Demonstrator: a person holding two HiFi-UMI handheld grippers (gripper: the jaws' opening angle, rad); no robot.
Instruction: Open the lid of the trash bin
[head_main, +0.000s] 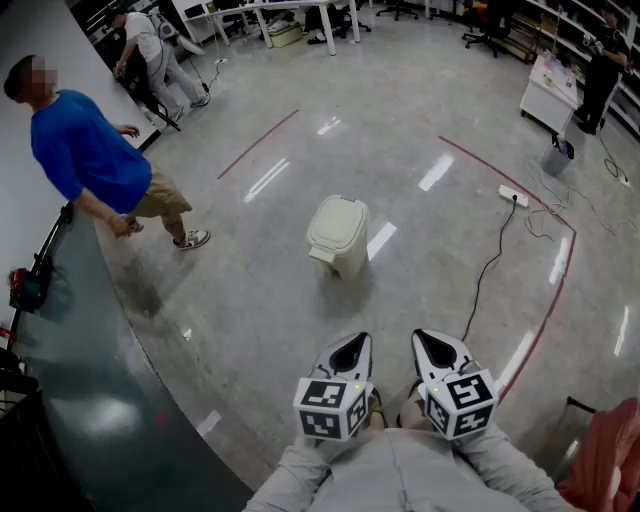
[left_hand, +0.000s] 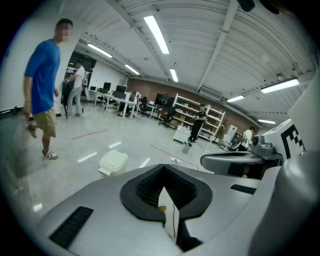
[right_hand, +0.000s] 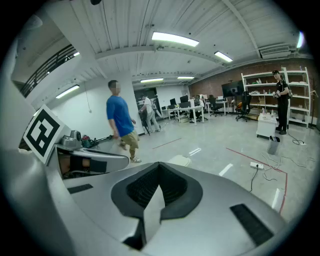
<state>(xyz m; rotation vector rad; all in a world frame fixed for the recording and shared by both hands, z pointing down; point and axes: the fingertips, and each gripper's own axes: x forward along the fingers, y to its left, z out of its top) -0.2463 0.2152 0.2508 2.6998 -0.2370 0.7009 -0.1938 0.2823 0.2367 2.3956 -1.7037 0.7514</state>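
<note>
Plainly, from the head view we see both tools held low and close to our body, side by side. The left gripper (head_main: 349, 352) and the right gripper (head_main: 434, 348) point out over the grey floor (head_main: 420, 130). The trash bin (head_main: 338, 235) stands well apart from them, farther out and a little left, with its cream lid down flat (only this view shows that lid from above).

The left gripper view looks along its jaws. They are together, with nothing between them. The bin appears small beyond them on the left. At this view's right edge the other gripper's body shows, which the right gripper view cannot show of itself.

The right gripper view likewise shows its jaws together on nothing. The bin is partly hidden behind the gripper's own body, so only its top edge peeks over.

A person in a blue shirt (head_main: 85, 150) walks at the far left of the floor. A white power strip (head_main: 513, 195) with a black cable lies to the right, near a red floor line (head_main: 500, 170).

Ceiling lights and wall shelving show only in the two gripper views; the head view, looking steeply down, shows the floor alone.
</note>
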